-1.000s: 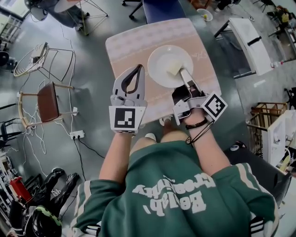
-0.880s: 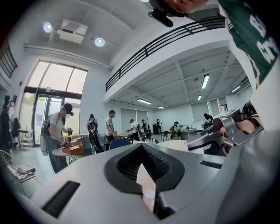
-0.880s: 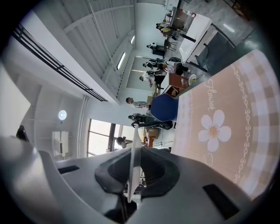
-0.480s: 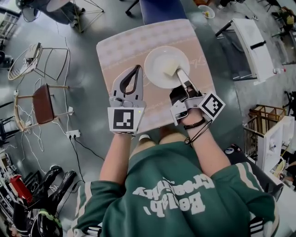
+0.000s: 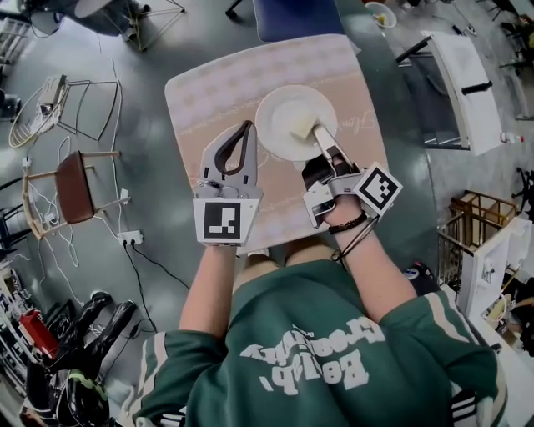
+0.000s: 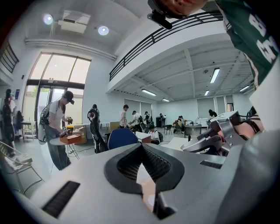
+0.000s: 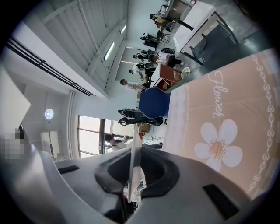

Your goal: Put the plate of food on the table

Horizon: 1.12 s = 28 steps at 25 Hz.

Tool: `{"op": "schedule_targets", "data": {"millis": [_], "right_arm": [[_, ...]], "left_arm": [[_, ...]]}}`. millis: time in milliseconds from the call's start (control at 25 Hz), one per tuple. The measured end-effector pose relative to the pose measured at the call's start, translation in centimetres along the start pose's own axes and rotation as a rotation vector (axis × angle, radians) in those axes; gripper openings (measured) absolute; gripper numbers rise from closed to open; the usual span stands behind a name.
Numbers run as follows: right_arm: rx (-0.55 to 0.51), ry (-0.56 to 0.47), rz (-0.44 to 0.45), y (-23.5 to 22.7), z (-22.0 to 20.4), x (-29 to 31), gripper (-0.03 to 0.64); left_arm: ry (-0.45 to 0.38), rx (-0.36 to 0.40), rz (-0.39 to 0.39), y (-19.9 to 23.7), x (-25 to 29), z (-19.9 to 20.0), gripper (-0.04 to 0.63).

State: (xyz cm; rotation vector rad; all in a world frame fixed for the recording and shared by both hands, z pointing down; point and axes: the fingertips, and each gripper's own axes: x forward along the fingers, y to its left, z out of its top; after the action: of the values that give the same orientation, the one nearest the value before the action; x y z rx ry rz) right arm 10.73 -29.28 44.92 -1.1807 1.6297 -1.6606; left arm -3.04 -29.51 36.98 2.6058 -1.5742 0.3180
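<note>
A white plate (image 5: 284,117) with a pale piece of food (image 5: 302,125) is over the far right part of the table (image 5: 209,92), which has a pink patterned cloth. My right gripper (image 5: 320,143) is shut on the plate's near rim. In the right gripper view the plate (image 7: 132,131) shows edge-on between the jaws of the right gripper (image 7: 131,151), with the flower-print cloth (image 7: 218,148) beside it. My left gripper (image 5: 246,127) hovers left of the plate, shut and holding nothing. The left gripper (image 6: 141,148) shows its tips touching in its own view.
A blue chair (image 5: 296,17) stands at the table's far side. A wooden chair (image 5: 71,185) and a wire chair (image 5: 50,104) are on the left, with a power strip (image 5: 133,242) and cables on the floor. A white table (image 5: 459,75) stands to the right.
The plate stays in the right gripper over the table. Both grippers and the plate have shifted slightly left in the head view. The jaws have not changed.
</note>
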Motion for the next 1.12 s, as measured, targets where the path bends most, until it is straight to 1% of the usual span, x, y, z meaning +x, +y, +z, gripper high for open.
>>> {"op": "schedule_targets", "data": {"millis": [240,360,520,680,840,1120], "right_arm": [[0.022,0.028,-0.038,-2.7,0.3,3.5,0.040],[0.041,0.040,-0.054,-4.0,0.4,4.7,0.040],[0.042,0.053,-0.076,-5.6,0.8,6.3,0.040],[0.048,0.065,-0.097,-7.1,0.7,7.7,0.040],[0.051,0.072,-0.115,-8.4,0.7,8.5,0.038],[0.056,0.086,-0.163,-11.2,0.8,9.6,0.039]], "left_arm": [[0.032,-0.020,0.020,1.7,2.3,-1.9,0.008],[0.056,-0.010,0.029,2.6,3.1,-3.1,0.008],[0.080,-0.016,0.038,3.6,4.5,-4.4,0.008],[0.094,-0.007,0.027,3.9,5.9,-5.6,0.008],[0.113,-0.037,0.025,3.9,6.9,-6.6,0.008],[0.128,-0.033,0.025,3.9,8.8,-8.7,0.008]]}}
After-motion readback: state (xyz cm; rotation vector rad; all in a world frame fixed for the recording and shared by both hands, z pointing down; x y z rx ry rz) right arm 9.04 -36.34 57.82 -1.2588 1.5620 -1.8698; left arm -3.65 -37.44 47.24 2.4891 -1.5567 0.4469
